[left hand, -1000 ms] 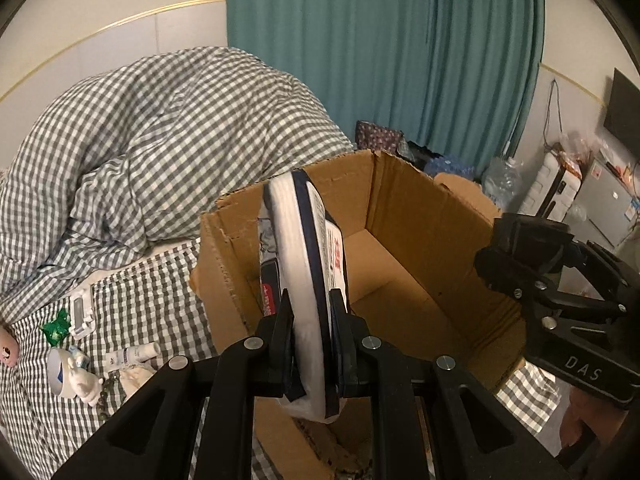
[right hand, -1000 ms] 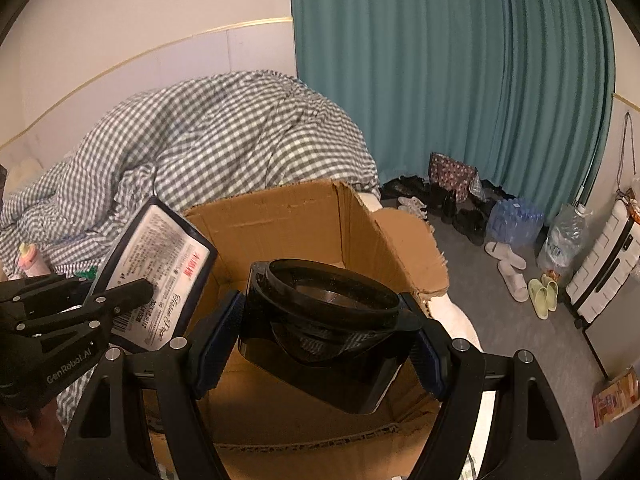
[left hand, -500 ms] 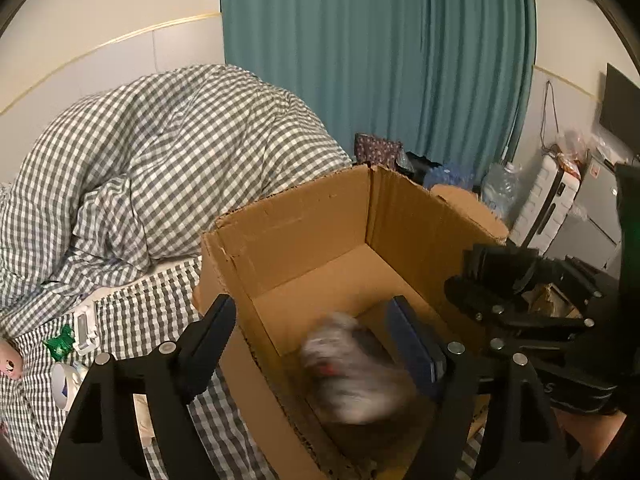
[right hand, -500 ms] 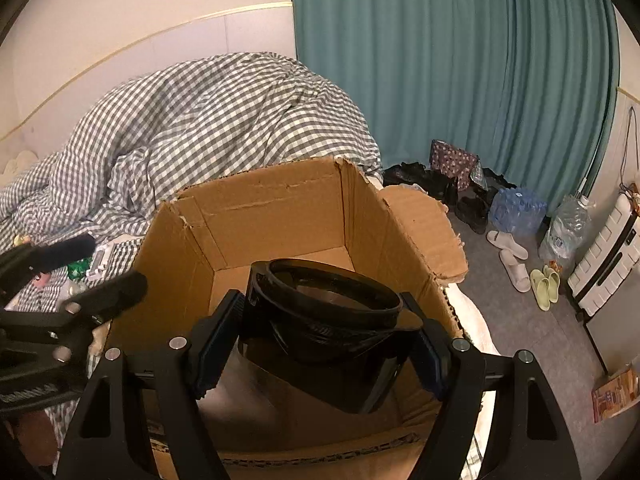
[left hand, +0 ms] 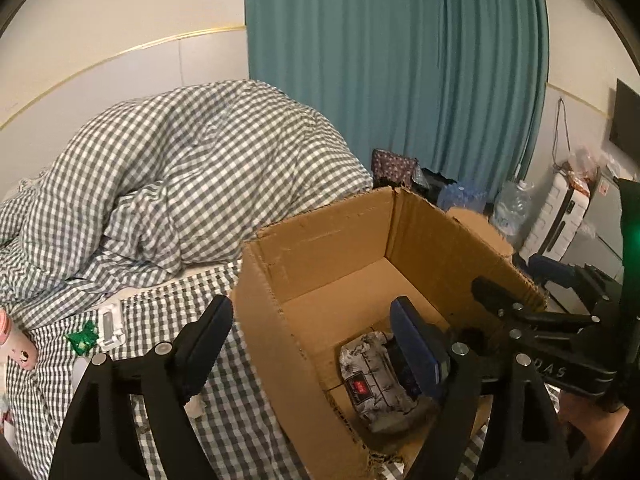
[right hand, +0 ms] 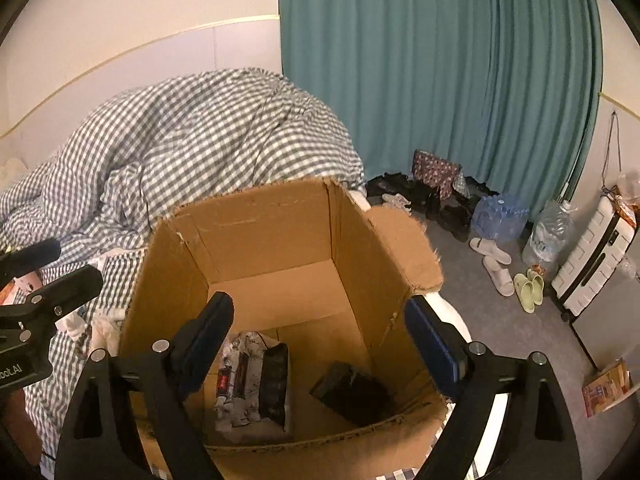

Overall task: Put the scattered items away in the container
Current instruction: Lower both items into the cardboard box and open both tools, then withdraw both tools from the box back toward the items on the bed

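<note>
An open cardboard box (left hand: 304,256) (right hand: 384,248) stands on the checked bed. A grey patterned tissue pack (left hand: 376,376) (right hand: 248,376) lies on its floor, and a black round item (right hand: 352,392) lies beside it. My left gripper (left hand: 316,332) is open and empty, straddling the box's near left wall. My right gripper (right hand: 320,328) is open and empty above the box. Each gripper shows in the other's view, the right one (left hand: 520,308) and the left one (right hand: 44,268). Small items lie on the bed left of the box: a white clip (left hand: 109,326), a green wrapper (left hand: 82,340), a pink item (left hand: 16,346).
A bunched checked duvet (left hand: 192,184) fills the bed behind the box. Past the bed's right edge on the floor are shoes and slippers (right hand: 496,268), water bottles (right hand: 548,232), a white suitcase (right hand: 592,256) and a teal curtain (right hand: 440,72).
My left gripper opened and dropped the tissue pack into the box. My right gripper opened and let the black round item fall into the box.
</note>
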`<act>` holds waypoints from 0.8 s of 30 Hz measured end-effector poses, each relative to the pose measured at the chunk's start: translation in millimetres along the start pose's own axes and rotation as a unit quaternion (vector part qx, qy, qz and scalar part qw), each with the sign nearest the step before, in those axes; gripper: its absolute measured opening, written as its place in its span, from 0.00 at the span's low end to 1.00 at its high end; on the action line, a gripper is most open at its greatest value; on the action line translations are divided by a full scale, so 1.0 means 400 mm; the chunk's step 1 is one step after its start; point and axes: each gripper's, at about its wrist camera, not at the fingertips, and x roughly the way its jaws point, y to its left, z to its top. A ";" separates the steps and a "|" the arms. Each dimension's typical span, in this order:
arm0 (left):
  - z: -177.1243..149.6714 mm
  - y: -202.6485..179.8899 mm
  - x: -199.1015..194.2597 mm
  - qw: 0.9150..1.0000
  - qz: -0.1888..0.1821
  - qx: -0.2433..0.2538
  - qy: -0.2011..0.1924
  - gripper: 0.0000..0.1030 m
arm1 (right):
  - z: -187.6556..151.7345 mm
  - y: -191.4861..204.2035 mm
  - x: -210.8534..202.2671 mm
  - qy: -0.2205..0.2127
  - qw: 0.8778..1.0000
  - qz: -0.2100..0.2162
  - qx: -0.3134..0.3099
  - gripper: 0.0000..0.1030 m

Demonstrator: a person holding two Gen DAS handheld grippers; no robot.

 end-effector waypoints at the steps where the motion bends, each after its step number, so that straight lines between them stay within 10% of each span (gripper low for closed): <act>1: 0.000 0.004 -0.007 1.000 0.001 -0.001 -0.001 0.82 | 0.002 0.003 -0.008 -0.003 1.000 -0.001 0.000 0.89; 10: -0.002 0.084 -0.120 0.999 0.019 -0.026 -0.030 1.00 | 0.021 0.071 -0.087 -0.027 1.000 0.004 -0.013 1.00; 24: -0.063 0.267 -0.278 0.992 0.081 -0.088 -0.052 1.00 | 0.041 0.209 -0.207 -0.072 0.996 0.030 -0.039 1.00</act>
